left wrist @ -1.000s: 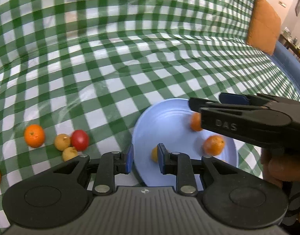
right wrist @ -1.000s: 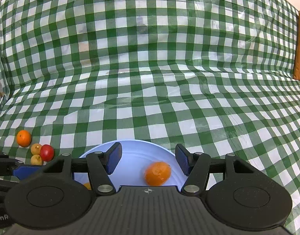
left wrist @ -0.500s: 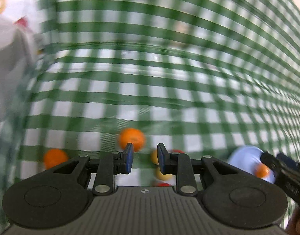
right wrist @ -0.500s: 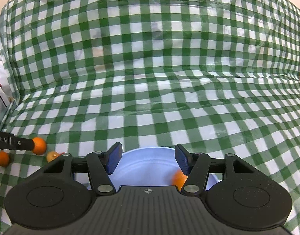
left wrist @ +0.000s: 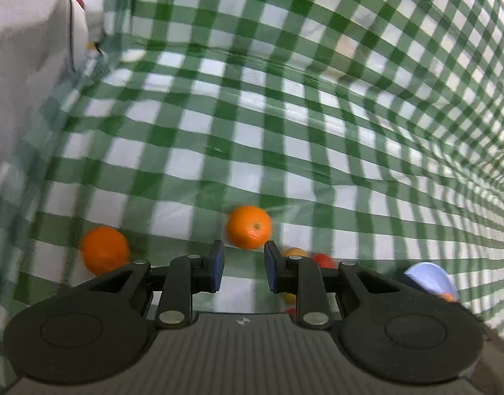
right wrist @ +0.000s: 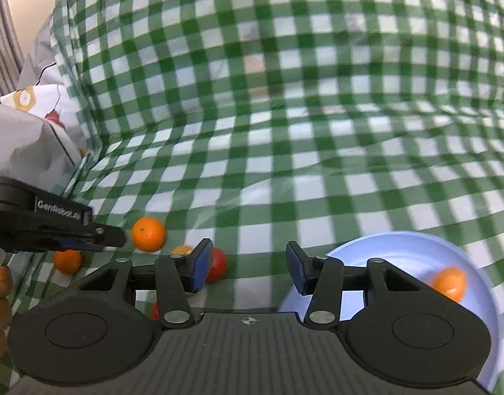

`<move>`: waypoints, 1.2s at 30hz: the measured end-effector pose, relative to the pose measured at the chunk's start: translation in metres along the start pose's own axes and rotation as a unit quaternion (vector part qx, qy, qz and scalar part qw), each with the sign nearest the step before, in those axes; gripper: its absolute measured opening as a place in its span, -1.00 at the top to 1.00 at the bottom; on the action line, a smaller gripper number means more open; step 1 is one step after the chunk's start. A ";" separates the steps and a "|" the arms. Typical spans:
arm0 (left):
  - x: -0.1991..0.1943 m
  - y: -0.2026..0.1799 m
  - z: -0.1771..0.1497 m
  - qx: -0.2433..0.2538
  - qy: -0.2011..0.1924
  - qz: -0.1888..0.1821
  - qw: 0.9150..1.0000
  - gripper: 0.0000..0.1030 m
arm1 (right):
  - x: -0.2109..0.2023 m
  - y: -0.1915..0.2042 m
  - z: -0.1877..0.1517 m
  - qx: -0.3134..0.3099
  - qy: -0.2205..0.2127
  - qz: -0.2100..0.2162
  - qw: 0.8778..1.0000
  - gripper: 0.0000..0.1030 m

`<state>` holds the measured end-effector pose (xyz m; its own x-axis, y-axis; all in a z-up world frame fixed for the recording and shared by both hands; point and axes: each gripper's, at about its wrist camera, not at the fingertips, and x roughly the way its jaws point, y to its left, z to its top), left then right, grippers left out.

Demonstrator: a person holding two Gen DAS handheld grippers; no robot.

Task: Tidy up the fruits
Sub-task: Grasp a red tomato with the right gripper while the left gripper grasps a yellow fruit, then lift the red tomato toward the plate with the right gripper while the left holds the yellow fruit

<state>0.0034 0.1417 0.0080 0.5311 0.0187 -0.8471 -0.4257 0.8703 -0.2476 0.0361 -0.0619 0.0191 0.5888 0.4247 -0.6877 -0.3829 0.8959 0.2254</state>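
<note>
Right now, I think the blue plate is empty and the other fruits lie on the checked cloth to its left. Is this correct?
Not fully. The blue plate is not empty: the right wrist view shows an orange fruit lying on it. The rest holds: the other fruits, such as an orange and a red fruit, lie on the checked cloth to the plate's left.

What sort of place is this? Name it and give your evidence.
Probably a home living area: a green checked tablecloth bearing loose oranges and a blue plate, with printed bedding or cushion fabric alongside.
</note>
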 end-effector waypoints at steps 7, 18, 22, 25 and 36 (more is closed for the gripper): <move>0.018 -0.004 -0.003 -0.023 0.023 -0.057 0.998 0.44 | 0.023 0.012 -0.006 0.003 0.023 0.019 1.000 0.01; 0.042 -0.005 0.001 -0.062 0.039 -0.088 0.993 0.45 | 0.053 0.016 -0.006 0.000 0.050 0.024 0.998 0.04; 0.051 -0.004 0.001 -0.071 0.060 -0.084 0.992 0.46 | 0.054 0.012 -0.006 0.000 0.052 0.025 0.998 0.29; 0.054 -0.010 -0.001 -0.060 0.063 -0.084 0.993 0.48 | 0.056 0.013 -0.006 -0.006 0.057 0.026 0.998 0.41; 0.022 -0.022 0.000 0.058 0.025 -0.004 0.998 0.50 | 0.042 0.012 -0.001 -0.036 0.047 0.001 0.998 0.42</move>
<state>0.0247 0.1226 -0.0055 0.4961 -0.0111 -0.8682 -0.3319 0.9216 -0.2014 0.0557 -0.0335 -0.0075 0.5202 0.4099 -0.7493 -0.4368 0.8816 0.1790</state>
